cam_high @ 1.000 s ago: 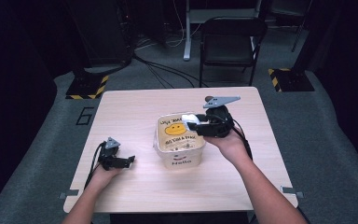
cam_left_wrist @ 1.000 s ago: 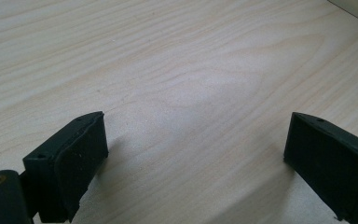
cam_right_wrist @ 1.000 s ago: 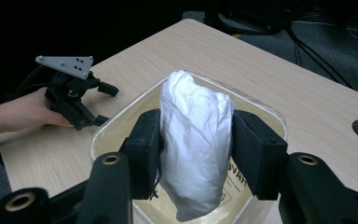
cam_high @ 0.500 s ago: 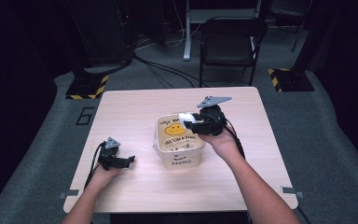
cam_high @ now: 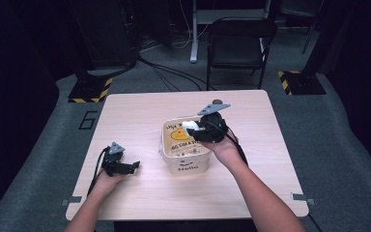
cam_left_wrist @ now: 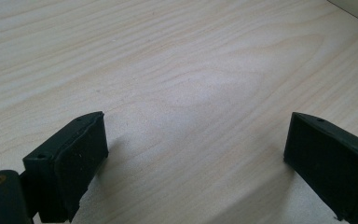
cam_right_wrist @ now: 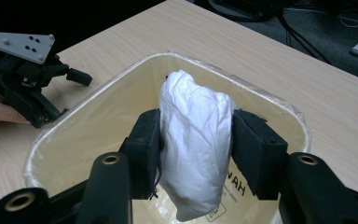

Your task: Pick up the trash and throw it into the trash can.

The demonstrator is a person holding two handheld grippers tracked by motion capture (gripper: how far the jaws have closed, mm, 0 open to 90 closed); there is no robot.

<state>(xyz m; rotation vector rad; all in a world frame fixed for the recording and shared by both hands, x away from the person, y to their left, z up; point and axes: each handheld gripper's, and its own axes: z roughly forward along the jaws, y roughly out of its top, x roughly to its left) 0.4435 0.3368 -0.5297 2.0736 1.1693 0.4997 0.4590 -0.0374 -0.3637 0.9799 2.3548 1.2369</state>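
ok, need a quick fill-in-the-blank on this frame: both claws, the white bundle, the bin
1. The right claw is shut on a crumpled ____ plastic bundle.
2. That bundle hangs over the open top of the cream ____ marked "Hello".
3. The left claw rests with its jaws ____ and nothing between them.
4. Under the left claw lies the bare wooden ____.

Missing words: white; bin; open; table
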